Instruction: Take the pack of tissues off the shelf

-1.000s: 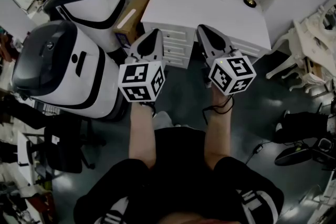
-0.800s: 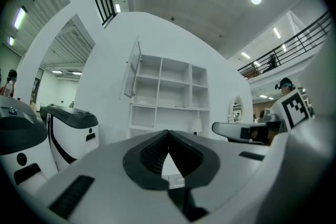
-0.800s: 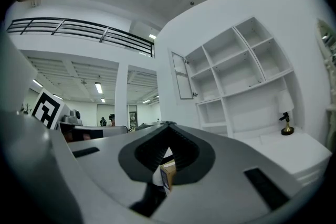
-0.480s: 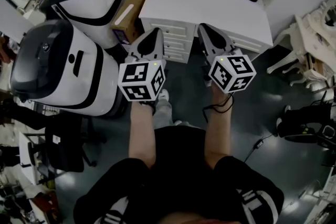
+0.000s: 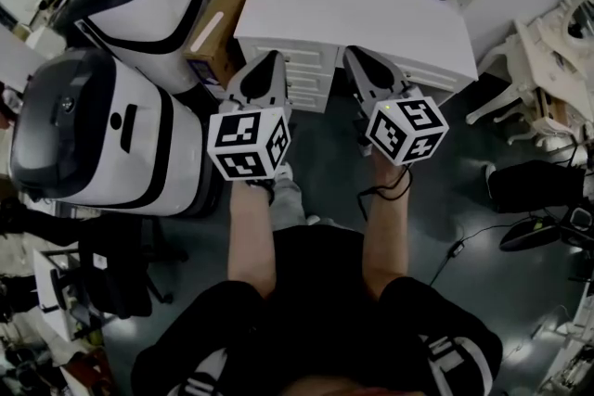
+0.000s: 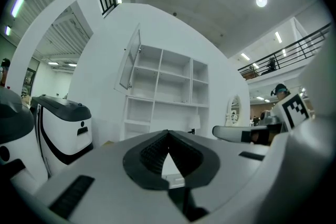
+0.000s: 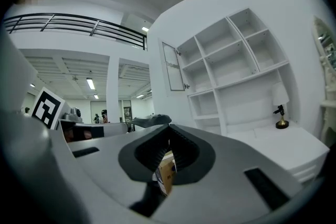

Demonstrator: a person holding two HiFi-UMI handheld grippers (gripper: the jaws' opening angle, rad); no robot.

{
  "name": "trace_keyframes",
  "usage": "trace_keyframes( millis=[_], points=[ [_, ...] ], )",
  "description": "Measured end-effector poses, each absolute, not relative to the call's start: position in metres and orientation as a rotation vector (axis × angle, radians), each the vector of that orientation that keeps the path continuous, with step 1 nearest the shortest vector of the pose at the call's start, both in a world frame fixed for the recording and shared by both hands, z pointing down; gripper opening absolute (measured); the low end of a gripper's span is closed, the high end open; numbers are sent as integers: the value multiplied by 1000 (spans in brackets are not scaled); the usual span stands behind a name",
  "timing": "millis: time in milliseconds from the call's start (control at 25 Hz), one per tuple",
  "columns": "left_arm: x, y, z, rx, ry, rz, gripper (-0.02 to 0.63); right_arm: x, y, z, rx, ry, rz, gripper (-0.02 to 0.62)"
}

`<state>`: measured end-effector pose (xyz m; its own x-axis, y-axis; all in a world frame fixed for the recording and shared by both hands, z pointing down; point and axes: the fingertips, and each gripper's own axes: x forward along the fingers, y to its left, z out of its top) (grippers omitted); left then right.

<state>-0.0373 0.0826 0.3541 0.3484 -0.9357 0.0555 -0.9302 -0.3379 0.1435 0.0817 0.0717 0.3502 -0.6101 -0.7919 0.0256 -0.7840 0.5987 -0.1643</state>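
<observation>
Here, left hand-held gripper [image 5: 269,62] and right hand-held gripper [image 5: 358,58], both closed and empty, face the white shelf [image 6: 163,81] above the counter [image 5: 371,9].

White desk [image 5: 371,14] now closer (and further left)

Both arms out ahead of the torso, side by side, roughly parallel, pointing at the table [image 5: 371,9] front. left gripper [image 5: 268,59]: jaws closed tip to tip, nothing between them, aimed at the table's left end. right gripper [image 5: 355,52]: jaws also together, empty, aimed nearer the table's middle. Tips level with each other. left forearm [image 5: 251,236] and right forearm [image 5: 385,232] bare, elbows bent close to the body, black short sleeves above.
</observation>
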Motion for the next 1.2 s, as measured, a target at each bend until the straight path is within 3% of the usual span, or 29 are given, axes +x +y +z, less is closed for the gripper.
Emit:
trace_keyframes(
  millis=[480, 1200],
  points=[
    [-60, 1, 380, 2405, -1698, -14, 11, 70, -9, 369, -1408, 2734, -325, 18],
    [-181, -139, 353, 2341, -1852, -6, 11, -69, -160, 356, -1182, 2818, -369, 18]
  ],
)
